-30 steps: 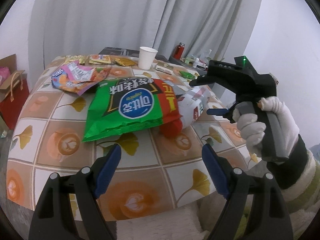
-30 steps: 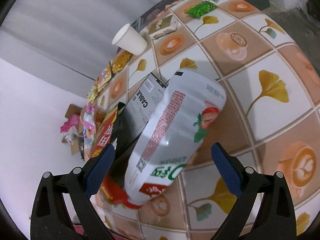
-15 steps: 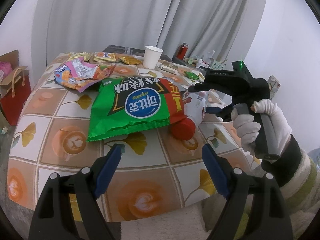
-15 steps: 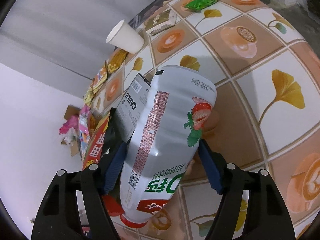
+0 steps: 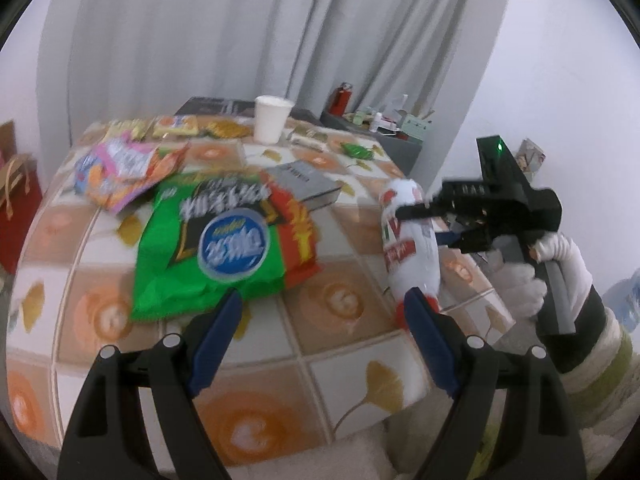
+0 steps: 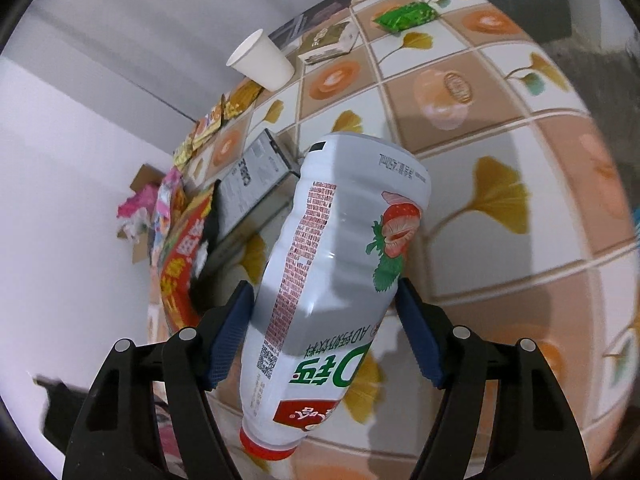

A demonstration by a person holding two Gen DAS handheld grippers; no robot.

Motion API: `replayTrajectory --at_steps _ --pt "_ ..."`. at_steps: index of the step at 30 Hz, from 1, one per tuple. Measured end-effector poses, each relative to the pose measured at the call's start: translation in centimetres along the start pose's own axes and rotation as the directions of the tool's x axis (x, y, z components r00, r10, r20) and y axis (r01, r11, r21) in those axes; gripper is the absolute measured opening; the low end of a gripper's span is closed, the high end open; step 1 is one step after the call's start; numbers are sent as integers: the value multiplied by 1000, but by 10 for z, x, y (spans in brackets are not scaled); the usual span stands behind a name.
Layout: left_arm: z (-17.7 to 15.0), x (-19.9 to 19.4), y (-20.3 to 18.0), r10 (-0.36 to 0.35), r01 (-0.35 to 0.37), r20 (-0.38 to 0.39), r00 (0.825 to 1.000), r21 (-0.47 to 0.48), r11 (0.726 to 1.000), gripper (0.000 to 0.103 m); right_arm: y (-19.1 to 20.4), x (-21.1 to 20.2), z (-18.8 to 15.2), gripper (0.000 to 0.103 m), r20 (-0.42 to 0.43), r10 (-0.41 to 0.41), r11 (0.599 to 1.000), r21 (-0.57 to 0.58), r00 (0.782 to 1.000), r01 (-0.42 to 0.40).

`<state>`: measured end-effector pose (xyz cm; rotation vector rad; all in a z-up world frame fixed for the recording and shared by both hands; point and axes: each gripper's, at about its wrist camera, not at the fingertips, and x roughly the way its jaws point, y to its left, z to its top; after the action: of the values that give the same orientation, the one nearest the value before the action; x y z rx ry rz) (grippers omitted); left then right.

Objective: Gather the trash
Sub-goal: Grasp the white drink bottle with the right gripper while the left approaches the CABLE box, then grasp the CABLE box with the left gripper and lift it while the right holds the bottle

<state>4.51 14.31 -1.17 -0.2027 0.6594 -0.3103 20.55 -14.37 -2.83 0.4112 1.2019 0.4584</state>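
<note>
The right gripper (image 6: 324, 328) clamps a white strawberry-drink bottle (image 6: 340, 264) (red cap down) above the tiled table (image 6: 520, 152); the left gripper (image 5: 320, 332) hovers with jaws apart, empty, near a green snack bag (image 5: 216, 244).

I'm in a lived-in room of a home; grey curtains (image 5: 224, 32) hang behind a table (image 5: 344, 304) under a tiled cloth printed with ginkgo leaves and latte cups; snack wrappers (image 5: 124, 168), a paper cup (image 5: 273, 118) and a chip bag (image 5: 224, 240) litter it; a side shelf (image 5: 384, 128) holds small bottles; a red gift bag (image 5: 18, 200) sits by the wall
</note>
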Motion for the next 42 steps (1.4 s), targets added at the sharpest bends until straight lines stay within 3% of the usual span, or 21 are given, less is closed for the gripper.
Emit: replayTrajectory --at_steps 3,6,11,14,19,21,26,27,29,35,42 --pt "25 4 -12 1 -2 11 1000 84 996 81 -7 -10 -5 68 8 -24 999 -33 1000 24" --pt "55 18 -27 45 -42 -9 999 218 975 81 -13 -16 -9 68 15 -28 998 -53 1000 28" --pt "101 66 -37 42 19 -145 988 395 919 81 -23 -24 -10 68 18 -10 997 -82 1000 12" --pt "124 112 -30 44 86 -279 959 437 895 81 -29 -29 -12 68 22 5 996 -94 1000 -3" --pt "147 183 -15 72 154 -455 888 441 884 81 -37 -30 -12 68 16 51 995 -89 999 -50" --pt "151 205 -9 98 168 -504 858 455 874 81 -40 -29 -12 68 13 65 994 -88 998 -64" --pt "147 245 -2 166 226 -598 784 524 821 81 -45 -28 -11 68 7 99 991 -87 995 -98" --pt "146 249 -1 176 226 -604 777 530 817 82 -46 -28 -10 68 7 105 991 -87 994 -104" --pt "146 253 -1 190 227 -596 780 552 802 82 -48 -28 -10 68 6 117 990 -87 993 -116" --pt "151 260 1 207 223 -603 770 559 798 83 -51 -30 -10 68 3 135 987 -88 991 -134" --pt "150 274 0 243 228 -633 735 568 791 84 -55 -35 -12 68 3 148 986 -80 989 -147"
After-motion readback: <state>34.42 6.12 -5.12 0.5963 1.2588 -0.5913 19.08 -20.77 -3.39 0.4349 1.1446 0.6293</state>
